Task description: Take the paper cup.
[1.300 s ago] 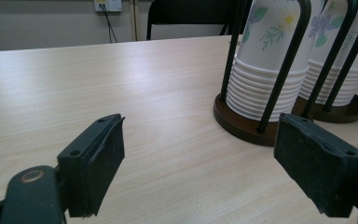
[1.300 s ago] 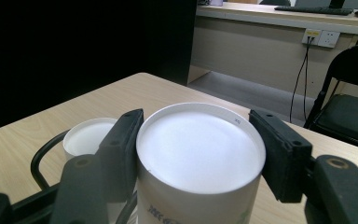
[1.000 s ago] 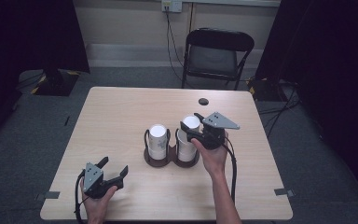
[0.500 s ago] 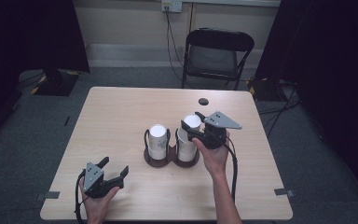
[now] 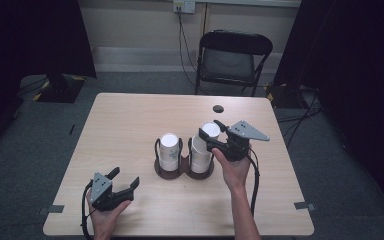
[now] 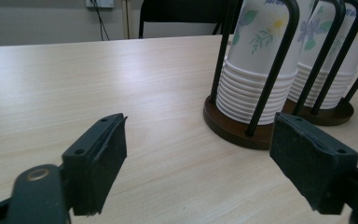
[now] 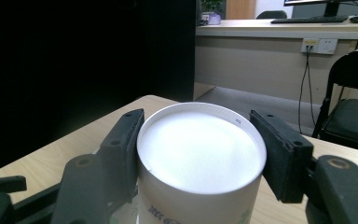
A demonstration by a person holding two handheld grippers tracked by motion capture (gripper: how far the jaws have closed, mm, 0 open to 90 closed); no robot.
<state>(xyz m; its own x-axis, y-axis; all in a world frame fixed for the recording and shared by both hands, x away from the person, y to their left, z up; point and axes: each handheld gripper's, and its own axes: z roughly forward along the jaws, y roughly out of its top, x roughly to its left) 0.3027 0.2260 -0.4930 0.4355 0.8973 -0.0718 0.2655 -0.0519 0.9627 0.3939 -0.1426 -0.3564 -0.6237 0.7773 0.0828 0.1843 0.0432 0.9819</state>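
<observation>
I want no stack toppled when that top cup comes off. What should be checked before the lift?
1. Right gripper shut on the top white upside-down paper cup: ok.
2. Cup separated from the stack beneath: cannot tell.
3. Dark two-ring wooden cup holder flat on the light wooden table: ok.
4. Left gripper open, jaws just closing slightly with nothing between, clear of the holder: ok.
5. Left white cup stack upright: ok.

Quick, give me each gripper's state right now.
Left gripper: open, holding nothing, low over the table.
Right gripper: shut on the top paper cup of the right stack.
</observation>
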